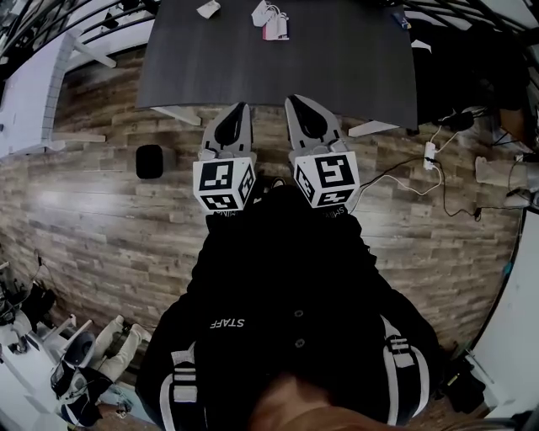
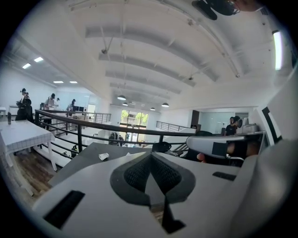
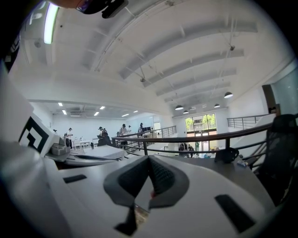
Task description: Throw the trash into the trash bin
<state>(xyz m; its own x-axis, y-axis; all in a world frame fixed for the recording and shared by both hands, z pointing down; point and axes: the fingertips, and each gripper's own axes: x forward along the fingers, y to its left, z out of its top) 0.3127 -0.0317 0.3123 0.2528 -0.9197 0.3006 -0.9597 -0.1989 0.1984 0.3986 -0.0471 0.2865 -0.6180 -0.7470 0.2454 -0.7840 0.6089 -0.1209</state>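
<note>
Trash (image 1: 271,20) lies crumpled on the far part of the dark table (image 1: 337,67), while my left gripper (image 1: 240,109) and right gripper (image 1: 296,103), both clenched on nothing, hover side by side before my jacket (image 1: 286,278), which reads "STAFF".

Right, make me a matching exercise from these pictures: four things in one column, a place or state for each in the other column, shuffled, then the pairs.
Things:
1. crumpled white paper scrap
2. black round-cornered bin
3. white power strip
4. left gripper

Places or states:
a. on the wooden floor, at the head view's right, cable attached
b. shut, nothing held
c. on the dark grey table
d. on the wooden floor, at the head view's left

Pairs: 1-c, 2-d, 3-a, 4-b
</note>
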